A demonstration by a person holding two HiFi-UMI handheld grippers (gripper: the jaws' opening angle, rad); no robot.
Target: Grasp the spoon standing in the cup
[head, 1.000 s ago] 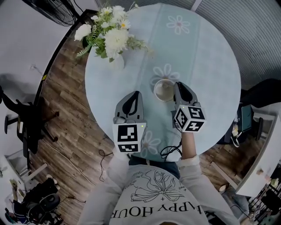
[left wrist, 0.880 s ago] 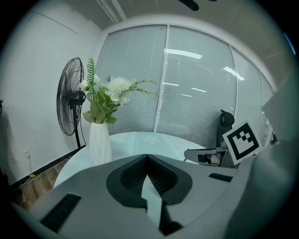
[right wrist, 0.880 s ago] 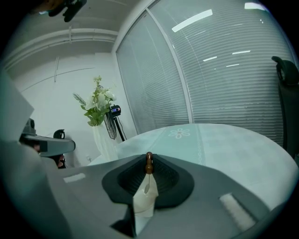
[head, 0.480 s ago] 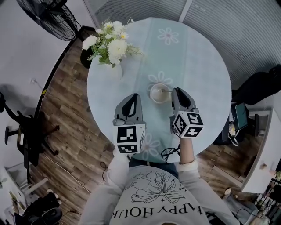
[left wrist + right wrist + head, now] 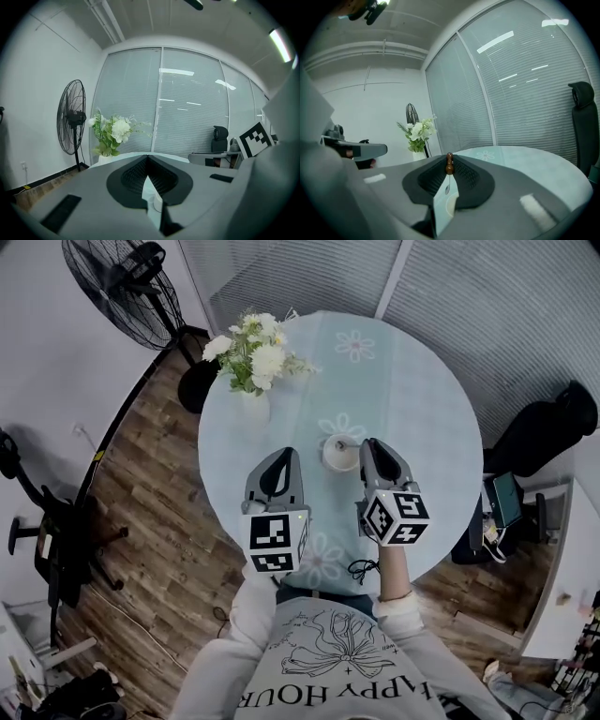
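Note:
A white cup [image 5: 337, 457] stands near the middle of the round pale-blue table [image 5: 422, 409]. A thin spoon [image 5: 348, 442] with a brown knobbed end [image 5: 449, 164] stands in it. My right gripper [image 5: 367, 446] is at the cup's right side. In the right gripper view its tips [image 5: 449, 170] are closed on the knob, with the thin stem and the cup [image 5: 449, 206] showing in the slit below. My left gripper [image 5: 285, 457] hovers left of the cup, jaws together and holding nothing. Through its slit, in the left gripper view, a sliver of the cup [image 5: 157, 204] shows.
A white vase of flowers [image 5: 253, 357] stands at the table's far left. A floor fan [image 5: 112, 273] is beyond it, by a glass wall with blinds. A black chair [image 5: 548, 423] sits to the right of the table, and a cable [image 5: 361, 570] hangs at the near edge.
The head view has drawn back, so the table looks smaller and sits higher in the picture. Both grippers keep their places beside the cup, and the right one stays at the spoon.

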